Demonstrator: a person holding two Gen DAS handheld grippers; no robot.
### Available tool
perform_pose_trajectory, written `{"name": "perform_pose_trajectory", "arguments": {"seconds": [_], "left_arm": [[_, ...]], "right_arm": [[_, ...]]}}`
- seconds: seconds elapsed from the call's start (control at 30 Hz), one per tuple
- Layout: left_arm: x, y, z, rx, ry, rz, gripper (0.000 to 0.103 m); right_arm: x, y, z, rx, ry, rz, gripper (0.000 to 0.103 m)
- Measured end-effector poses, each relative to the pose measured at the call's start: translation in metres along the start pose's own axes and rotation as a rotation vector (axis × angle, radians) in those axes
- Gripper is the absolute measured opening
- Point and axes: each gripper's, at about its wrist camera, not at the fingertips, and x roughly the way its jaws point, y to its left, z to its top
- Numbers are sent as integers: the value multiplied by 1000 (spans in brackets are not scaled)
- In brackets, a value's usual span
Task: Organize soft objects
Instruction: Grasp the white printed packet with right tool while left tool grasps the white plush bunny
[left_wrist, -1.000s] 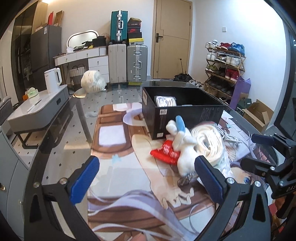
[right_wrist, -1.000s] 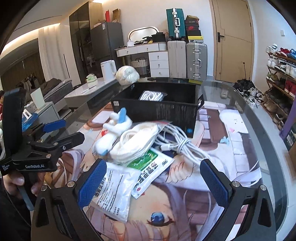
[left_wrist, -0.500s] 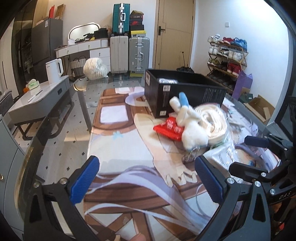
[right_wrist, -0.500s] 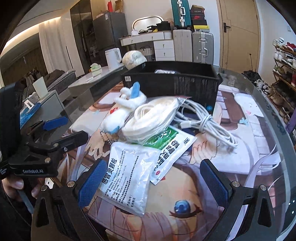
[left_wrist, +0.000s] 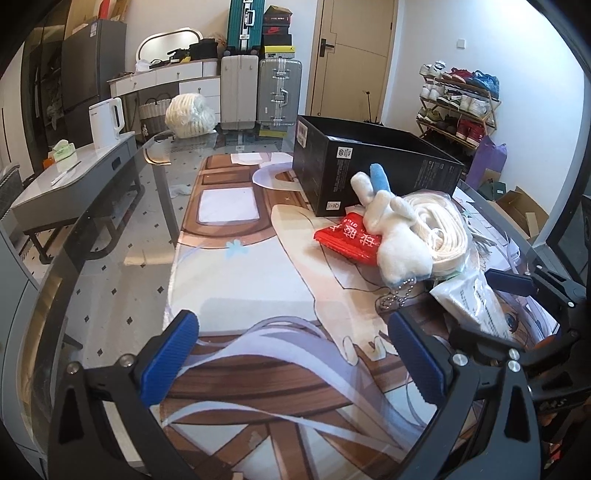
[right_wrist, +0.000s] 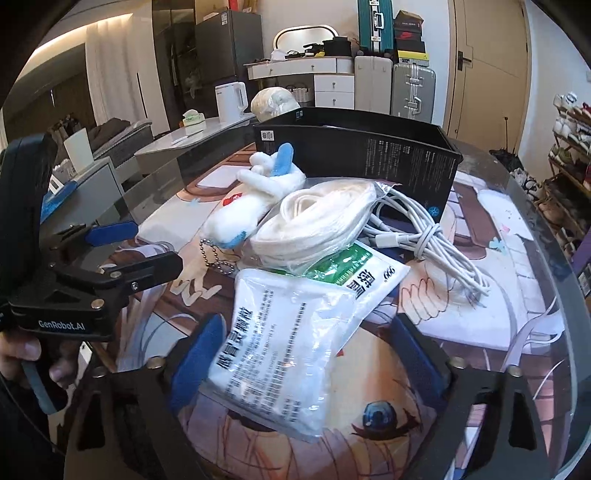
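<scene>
Here, the left tool (left_wrist: 293, 356) is hovering spread over the printed mat (left_wrist: 258, 280), holding nothing. The right tool (right_wrist: 308, 354) is also spread, its fingers flanking a white packet (right_wrist: 273, 365) without pinching it. The plush (right_wrist: 255, 199), bagged cord (right_wrist: 314, 225), cable (right_wrist: 424, 240) and red pouch (left_wrist: 347, 240) are lying heaped beside the black box (right_wrist: 369, 147), mid-table.
</scene>
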Motion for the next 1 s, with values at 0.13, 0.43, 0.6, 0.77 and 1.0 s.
{"name": "perform_pose_trajectory", "arguments": {"seconds": [0.13,0.43,0.6,0.77,1.0], "left_arm": [[0,-2,-1,13,-4,-19,99],[-1,-8,2,31,-4,-35,92],[-2,-10,5,31,-6,-49,92],[0,-13,12,26,1,-63,92],[5,-25,27,37,2,-93,92]], "right_arm": [[-5,-3,-2,-5,-3,-4,71],[-13,-13,-6,-2,-12,31,53],[-18,-17,-10,2,-19,57,50],[-25,-19,-14,-10,-35,77,48],[-37,-31,-18,11,-68,71,46]]}}
